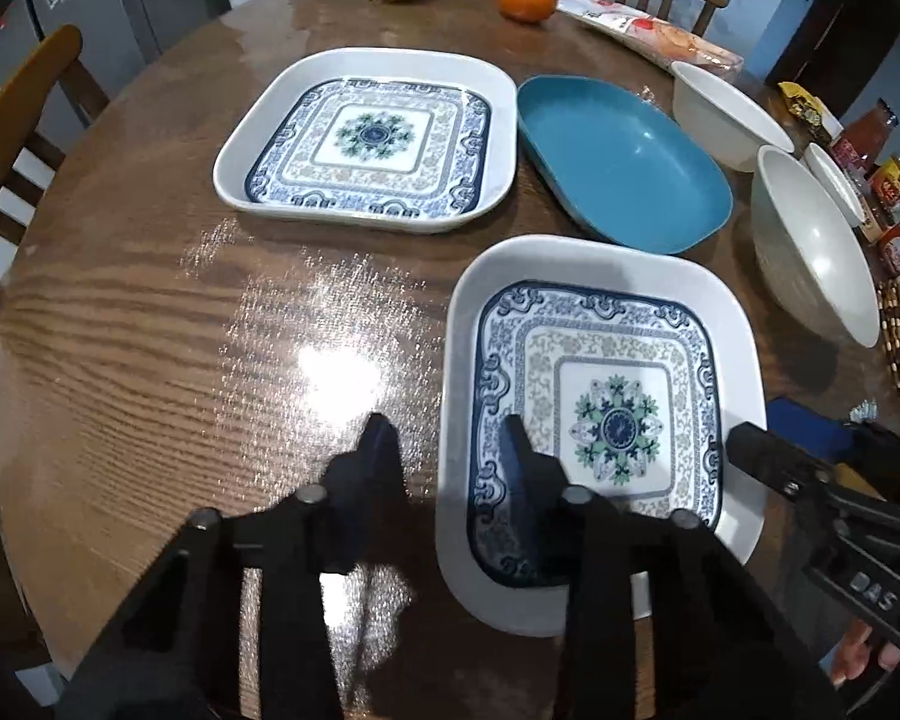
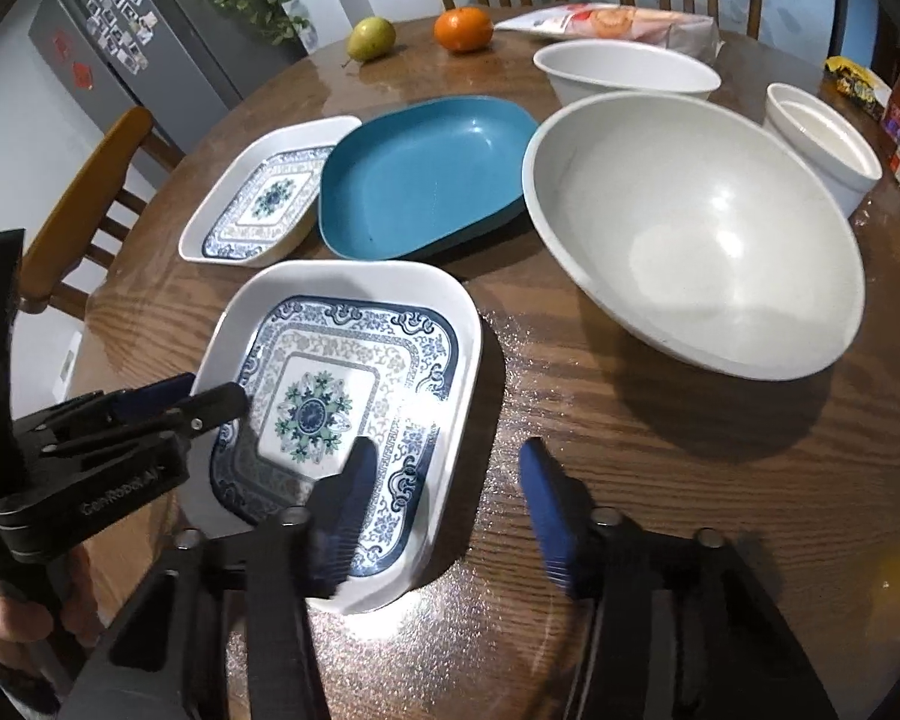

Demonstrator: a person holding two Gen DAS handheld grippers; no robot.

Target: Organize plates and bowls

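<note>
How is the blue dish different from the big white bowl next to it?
The blue dish is teal, oblong with rounded corners and shallow; the big white bowl is off-white, round and deep. The dish sits flat on the table, while the bowl looks tilted, though the fisheye may exaggerate that. The bowl looks larger. Both are empty and upright.

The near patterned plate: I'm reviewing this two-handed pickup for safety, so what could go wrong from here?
1. Both the left gripper and the right gripper straddle only thin rim edges of the near patterned plate; neither clearly pinches yet, so an uneven lift could tilt or drop it.
2. The table looks glossy, so the plate may slide.
3. The large white bowl and the blue dish sit close and could be knocked.
</note>
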